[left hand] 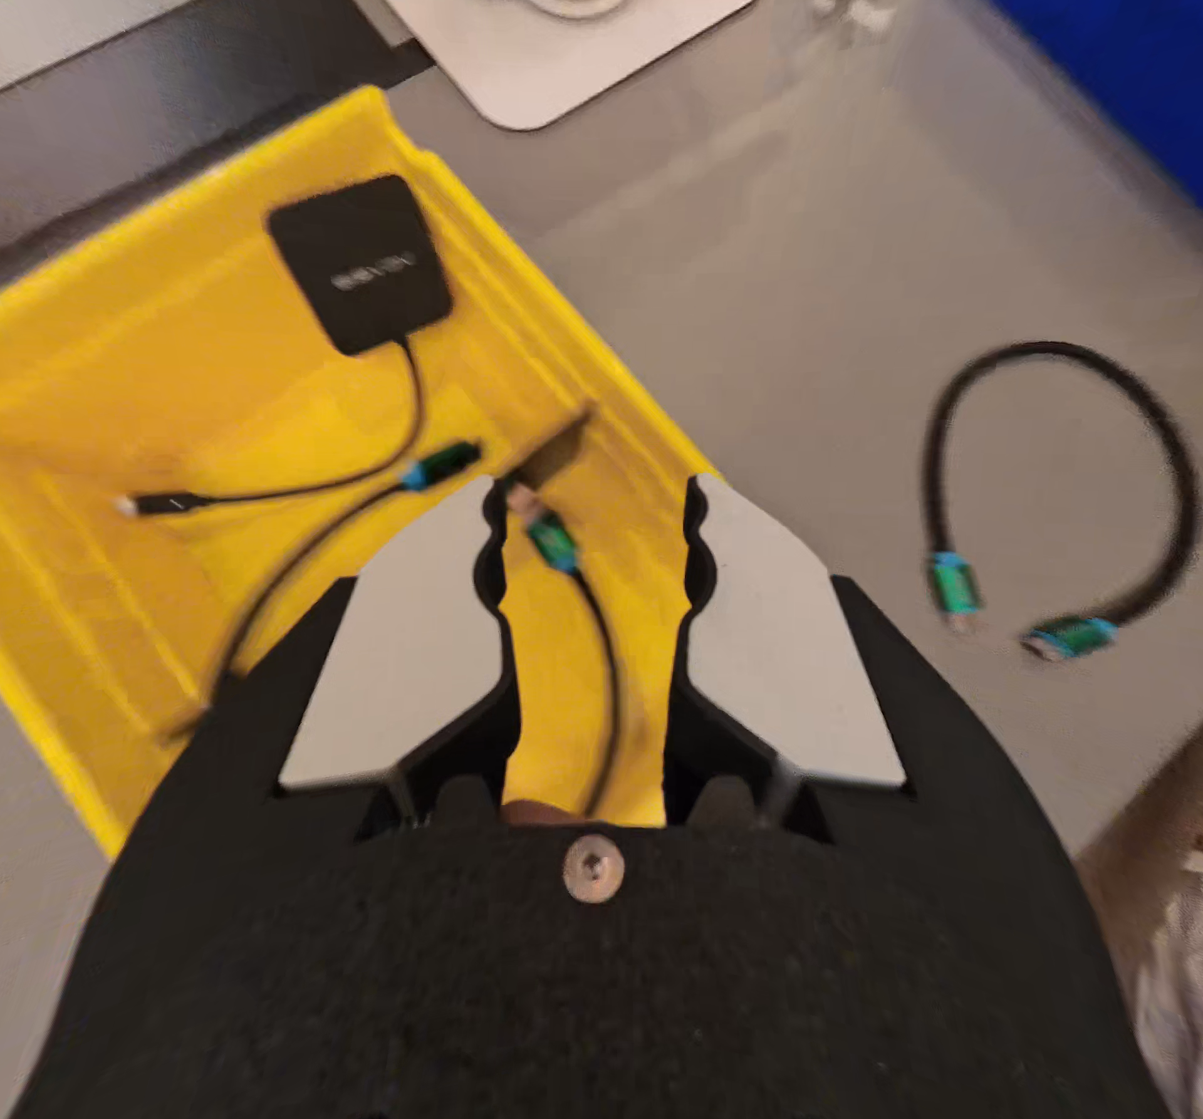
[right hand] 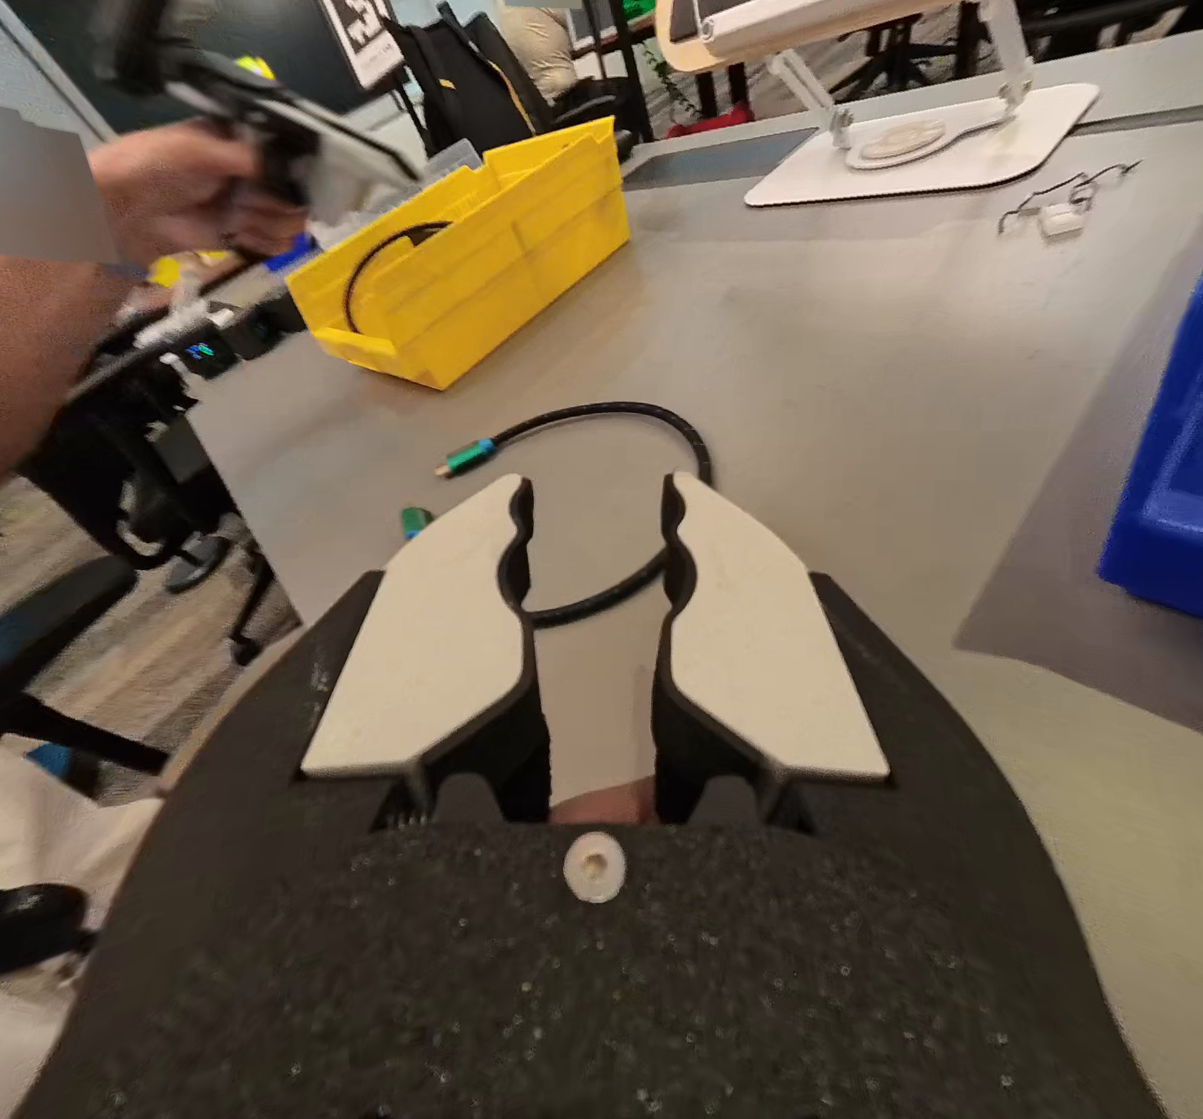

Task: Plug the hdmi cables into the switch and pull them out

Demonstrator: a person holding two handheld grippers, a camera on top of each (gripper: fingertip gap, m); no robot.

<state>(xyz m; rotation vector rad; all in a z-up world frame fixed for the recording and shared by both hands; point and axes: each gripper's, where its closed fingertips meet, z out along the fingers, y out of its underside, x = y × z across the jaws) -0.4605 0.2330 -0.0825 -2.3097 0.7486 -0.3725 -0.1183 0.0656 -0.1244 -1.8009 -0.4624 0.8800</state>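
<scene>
We hold the left gripper (left hand: 589, 495) above the yellow bin (left hand: 195, 339), jaws spread wide and gripping nothing; the view is motion-blurred, so fine contact is hard to judge. In the bin lies the black switch (left hand: 359, 264), flat on the floor near the far wall, its thin lead trailing toward us to a small plug (left hand: 163, 503). One hdmi cable (left hand: 595, 632) also lies in the bin, its green connector (left hand: 550, 541) falling between the open fingers in the picture, likely so we can close on it next; its other green end (left hand: 442, 466) lies beside the switch lead. Neither end looks seated in the switch, so we judge plugging is not yet done. The right gripper (right hand: 595, 489) hovers low over the grey table (right hand: 846, 404), also open and empty, over the second hdmi cable (right hand: 618, 593), which loops on the bare table just beside the bin with both green ends free. That cable lies outside the bin, probably within easy reach of the right side. A white stand base (right hand: 944, 144) and a blue bin (right hand: 1165, 502) stand well apart, out of the work.
</scene>
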